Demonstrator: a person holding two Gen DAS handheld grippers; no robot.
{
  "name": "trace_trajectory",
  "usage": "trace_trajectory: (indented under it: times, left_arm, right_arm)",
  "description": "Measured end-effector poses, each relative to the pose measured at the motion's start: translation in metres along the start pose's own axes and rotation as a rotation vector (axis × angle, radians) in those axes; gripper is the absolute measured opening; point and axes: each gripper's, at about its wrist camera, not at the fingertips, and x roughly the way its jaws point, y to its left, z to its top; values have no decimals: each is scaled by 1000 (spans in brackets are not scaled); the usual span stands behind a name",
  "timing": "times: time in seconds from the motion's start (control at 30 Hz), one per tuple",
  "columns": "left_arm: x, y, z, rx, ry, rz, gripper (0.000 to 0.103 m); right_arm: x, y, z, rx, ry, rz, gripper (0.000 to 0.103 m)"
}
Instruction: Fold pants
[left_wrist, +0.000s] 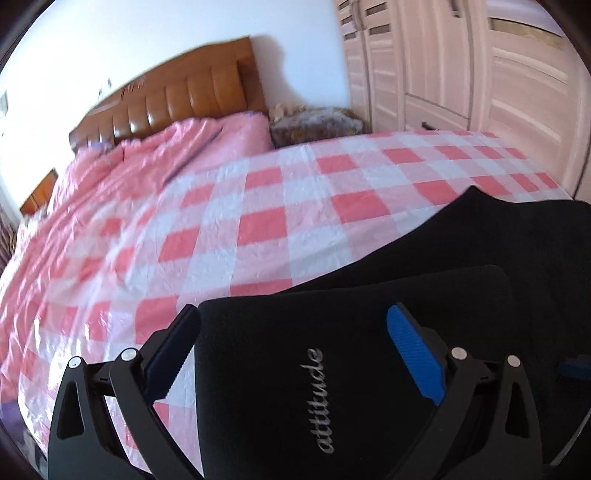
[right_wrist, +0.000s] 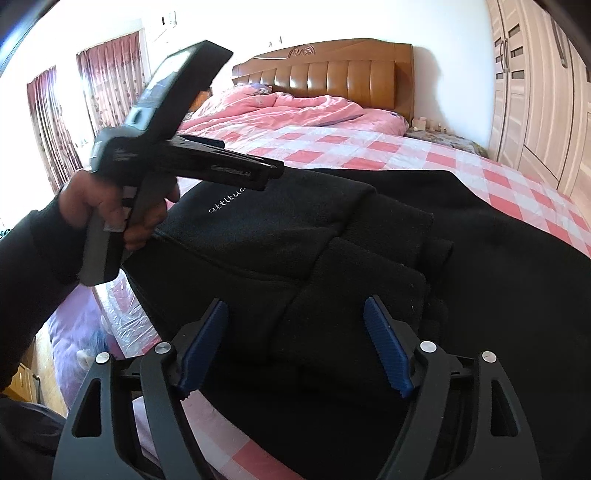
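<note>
Each hand-held gripper (right_wrist: 295, 343) is black, with blue ribbed pads (right_wrist: 386, 347) and silver screws (right_wrist: 427, 346). Bare hand (right_wrist: 110, 206), dark sleeve (right_wrist: 33, 266).

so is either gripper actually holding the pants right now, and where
Nothing is held. The left gripper and right gripper are both open, jaws spread over the folded black pants, not pinching the fabric.

Pants (left_wrist: 369, 350) cut off at bottom and right edges. Far headboard (left_wrist: 177, 96) blurred. Left gripper (right_wrist: 258, 173) fingertips hidden.
</note>
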Motion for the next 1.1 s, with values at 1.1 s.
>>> trace_trajectory:
  times: [1.1]
  left_arm:
    - [-26, -8, -29, -50, -25, 43, 101]
  right_arm:
    - [-46, -20, -4, 103, -62, -36, 82]
